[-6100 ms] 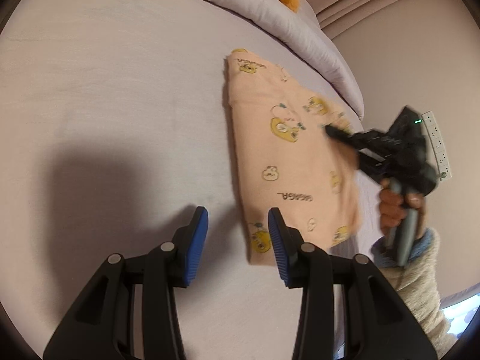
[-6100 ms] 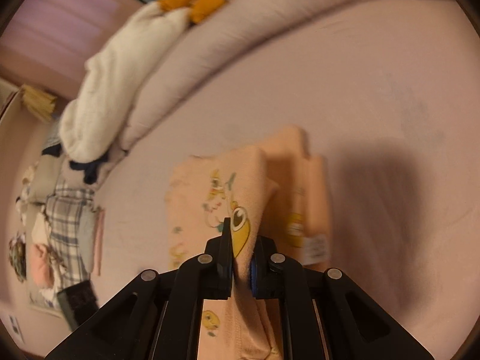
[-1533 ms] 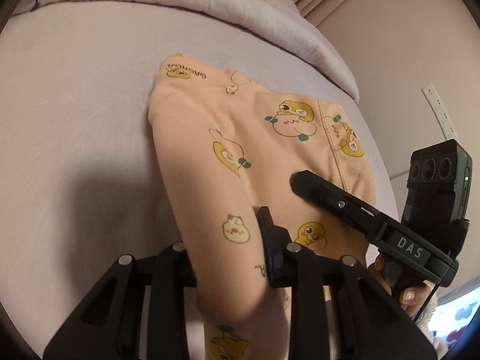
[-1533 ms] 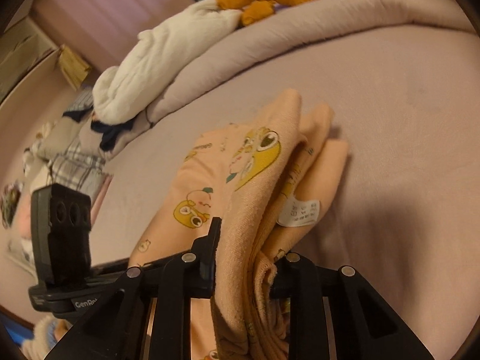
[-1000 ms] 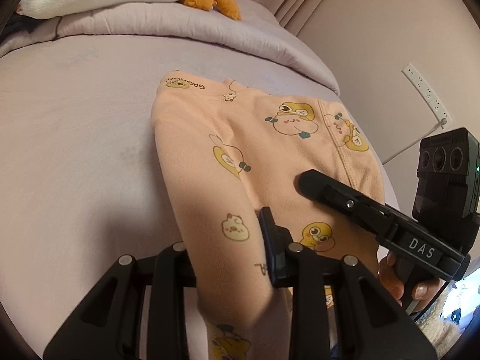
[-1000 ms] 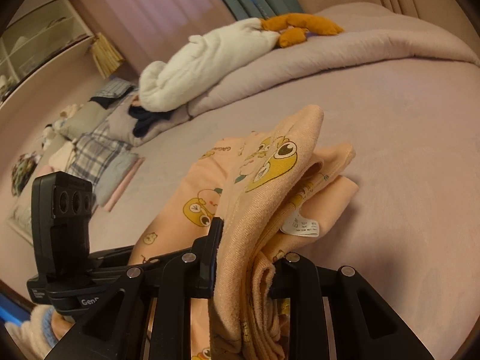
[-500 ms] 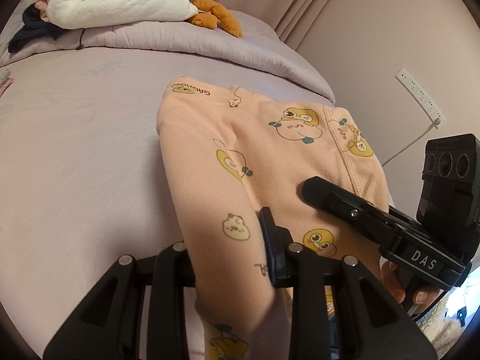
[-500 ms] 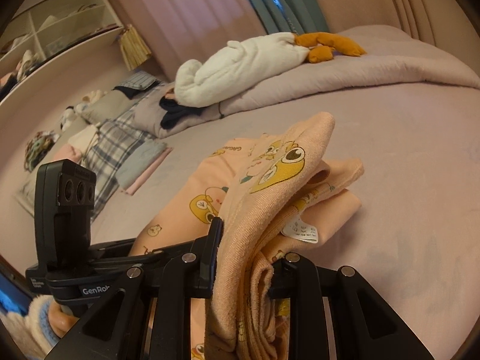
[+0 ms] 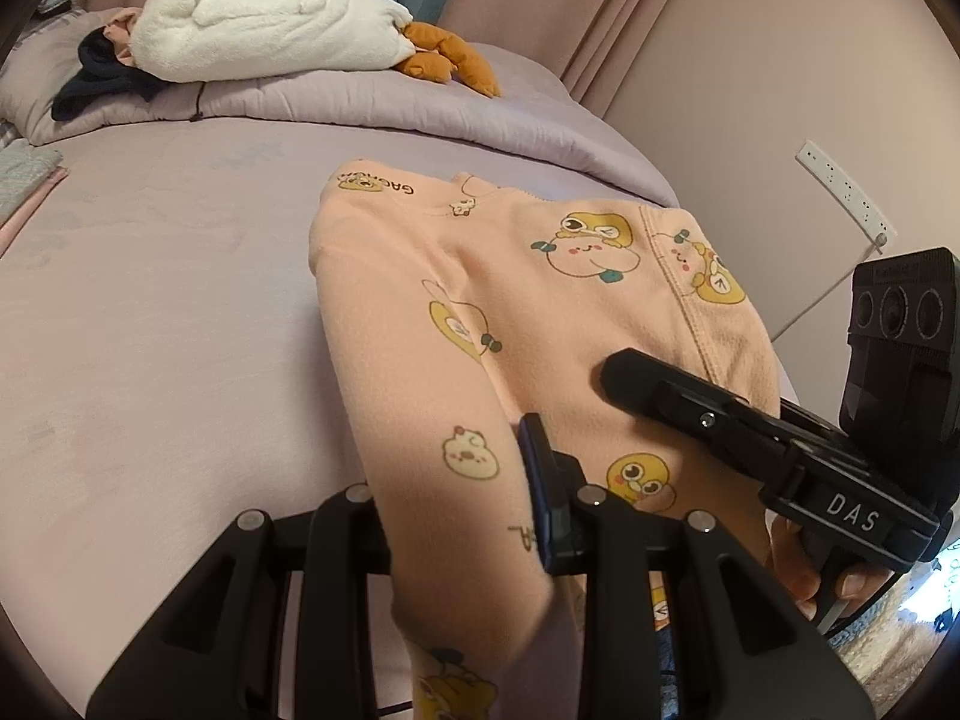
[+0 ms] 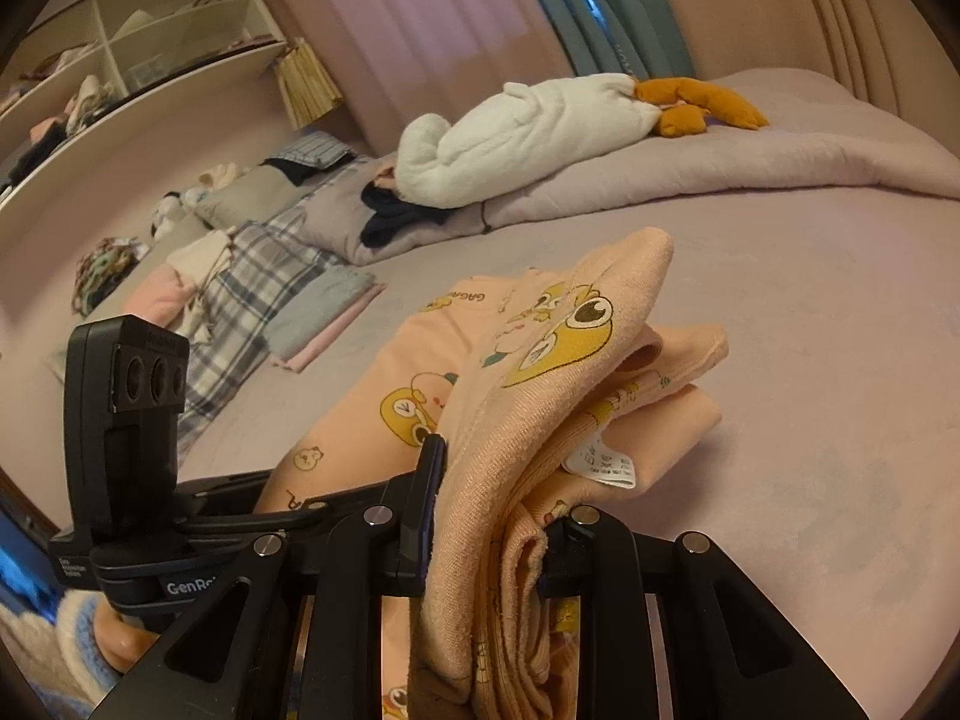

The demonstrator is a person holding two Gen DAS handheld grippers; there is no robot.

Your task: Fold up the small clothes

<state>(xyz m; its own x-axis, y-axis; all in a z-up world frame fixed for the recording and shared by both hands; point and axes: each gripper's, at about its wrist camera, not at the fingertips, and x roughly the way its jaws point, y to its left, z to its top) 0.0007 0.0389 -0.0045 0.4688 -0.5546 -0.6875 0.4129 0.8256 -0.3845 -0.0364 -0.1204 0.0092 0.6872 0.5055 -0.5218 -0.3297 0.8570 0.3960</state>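
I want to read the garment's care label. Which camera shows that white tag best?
The right wrist view: the white tag hangs in plain sight from the folded peach garment, though its print is too small to read. The left wrist view shows only the garment's printed top, no tag.

A lilac bedsheet (image 9: 150, 312) covers the mattress, with a rolled lilac quilt (image 9: 372, 102) along its far edge. On the quilt lies a white plush toy (image 9: 270, 42) with orange plush feet (image 9: 450, 60). Beside the bed stand folded plaid and pastel clothes (image 10: 282, 300), open white shelving (image 10: 120, 60) and a white power strip (image 9: 846, 192) on the wall.
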